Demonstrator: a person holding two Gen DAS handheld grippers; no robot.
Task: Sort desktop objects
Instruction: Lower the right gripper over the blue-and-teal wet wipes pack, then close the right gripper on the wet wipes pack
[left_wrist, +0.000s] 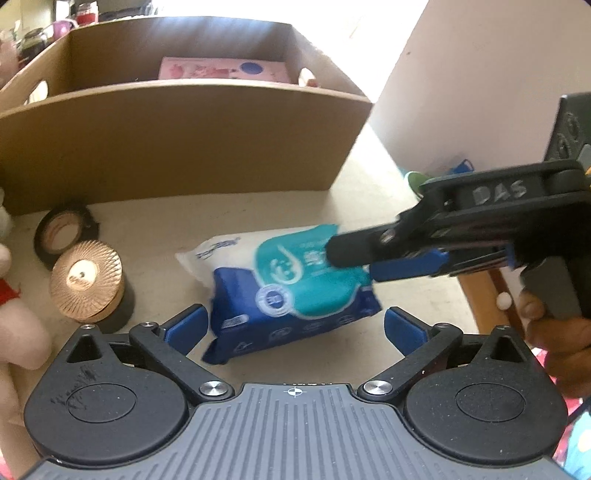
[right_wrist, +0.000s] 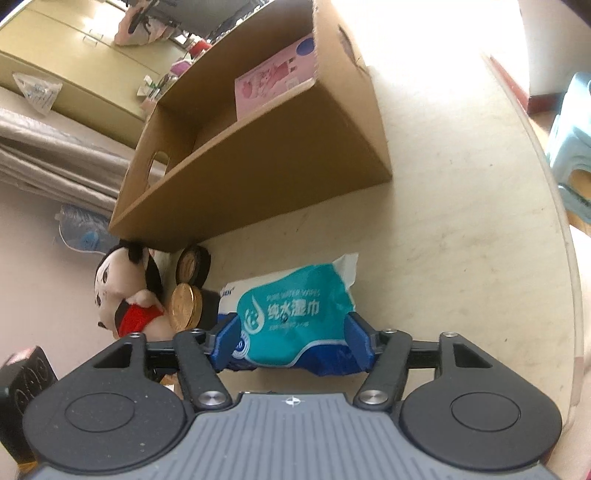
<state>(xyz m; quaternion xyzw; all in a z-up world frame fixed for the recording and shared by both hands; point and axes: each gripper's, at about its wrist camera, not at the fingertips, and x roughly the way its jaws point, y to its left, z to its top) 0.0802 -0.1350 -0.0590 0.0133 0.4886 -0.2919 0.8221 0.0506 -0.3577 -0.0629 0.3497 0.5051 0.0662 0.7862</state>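
Bright daylight is washing out the pale tabletop ahead of my jaws. Off to their left, olive-green cabinets are lining the far wall, above a grey quilted bed cover. A light-blue plastic stool is standing right of them.

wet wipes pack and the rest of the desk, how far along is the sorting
Done: one pink box already lies in the cardboard box. In hand: the right gripper has its fingers closed on the wet wipes pack; the left gripper is open near it. Left: the tape roll, gold-lidded jar and plush doll on the table.
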